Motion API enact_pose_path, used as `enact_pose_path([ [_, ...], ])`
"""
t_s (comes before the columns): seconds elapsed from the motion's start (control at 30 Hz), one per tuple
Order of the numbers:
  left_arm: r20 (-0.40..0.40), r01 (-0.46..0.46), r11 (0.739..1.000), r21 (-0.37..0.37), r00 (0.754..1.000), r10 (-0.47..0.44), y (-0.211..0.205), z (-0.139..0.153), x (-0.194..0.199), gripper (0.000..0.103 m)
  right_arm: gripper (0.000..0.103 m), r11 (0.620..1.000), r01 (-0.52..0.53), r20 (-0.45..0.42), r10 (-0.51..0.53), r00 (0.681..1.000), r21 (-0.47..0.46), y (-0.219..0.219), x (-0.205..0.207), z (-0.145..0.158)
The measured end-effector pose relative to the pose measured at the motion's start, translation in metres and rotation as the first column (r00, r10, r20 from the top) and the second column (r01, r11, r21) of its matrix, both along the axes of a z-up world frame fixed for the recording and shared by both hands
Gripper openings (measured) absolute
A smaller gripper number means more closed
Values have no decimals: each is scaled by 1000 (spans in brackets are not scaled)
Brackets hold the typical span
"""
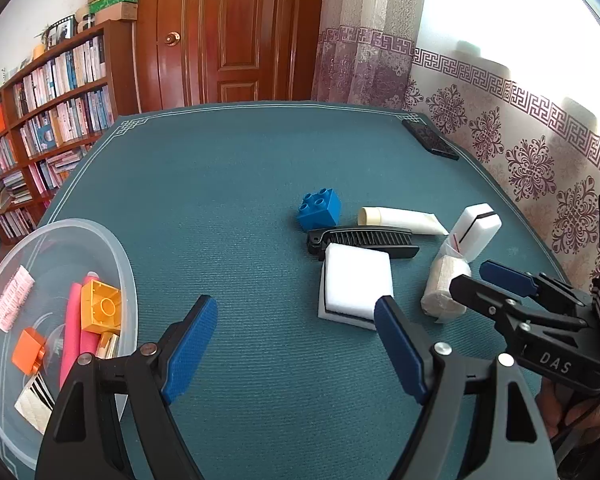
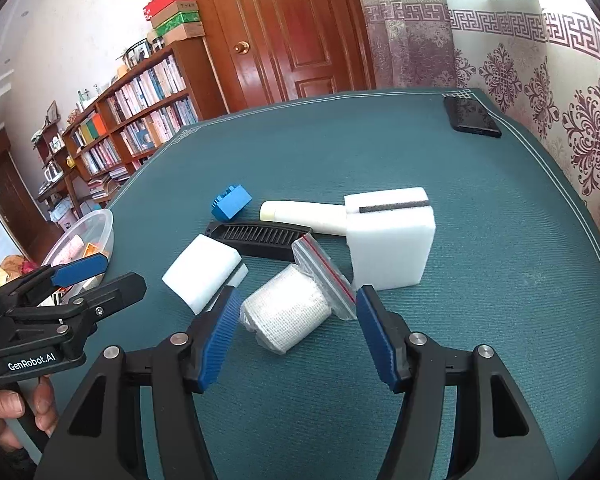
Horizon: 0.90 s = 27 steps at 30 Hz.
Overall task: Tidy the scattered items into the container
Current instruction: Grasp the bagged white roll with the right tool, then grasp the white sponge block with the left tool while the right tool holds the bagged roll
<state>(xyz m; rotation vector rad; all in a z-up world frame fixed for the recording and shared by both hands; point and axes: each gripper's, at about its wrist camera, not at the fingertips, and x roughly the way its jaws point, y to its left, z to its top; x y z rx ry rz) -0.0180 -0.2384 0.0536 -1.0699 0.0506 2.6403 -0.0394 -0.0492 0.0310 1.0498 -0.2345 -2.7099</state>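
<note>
Right tongs (image 2: 292, 334): spread wide, holding nothing, straddling the bagged bandage roll (image 2: 286, 314) at centre-bottom of the right wrist view. Roll sits between the blue pads, not yet pinched.

Left tongs (image 1: 296, 346): spread, empty, hovering over bare worktop (image 1: 240, 184) at lower centre of the left wrist view.

Container (image 1: 130, 280): clear bowl, lower left of the left view; already holds a yellow block, orange piece, pink items.

Still loose, mid-frame cluster: blue brick (image 1: 319, 210), cream tube (image 1: 402, 220), black comb (image 1: 364, 240), flat white sponge (image 1: 358, 286), tall sponge w/ black slit (image 2: 392, 238).

Risks, as judged:
- Bag's zip flap (image 2: 324, 276) leans on the tall sponge; if you close on loose plastic only, roll prob. slips out on lift.
- Roll is round & soft: off-centre squeeze could squirt it toward the flat sponge, just beside the left pad.
- Your two tools are near each other; carrying across to the bowl may clash w/ the left tongs unless you clear it first.

Room: open worktop at upper centre & right of cluster; worktop edge far off. Black flat item (image 2: 472, 118) at upper right corner, well apart.
</note>
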Motion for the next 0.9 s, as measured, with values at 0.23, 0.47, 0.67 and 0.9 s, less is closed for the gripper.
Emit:
enact_pose_path([
  [0.23, 4, -3, 1000, -5, 1000, 3, 4, -1, -5, 84, 64, 999, -38, 20, 38, 999, 13, -7, -9, -7],
  [0.47, 9, 16, 1000, -9, 1000, -16, 13, -5, -11, 84, 64, 999, -45, 40, 46, 998, -4, -5, -12, -12],
  [0.67, 27, 27, 999, -17, 999, -27, 21, -15, -16, 84, 60, 999, -47, 47, 47, 998, 8, -5, -12, -15],
  [0.9, 36, 38, 999, -25, 999, -37, 28, -19, -18, 84, 54, 999, -39, 44, 39, 998, -7, -3, -11, -15],
])
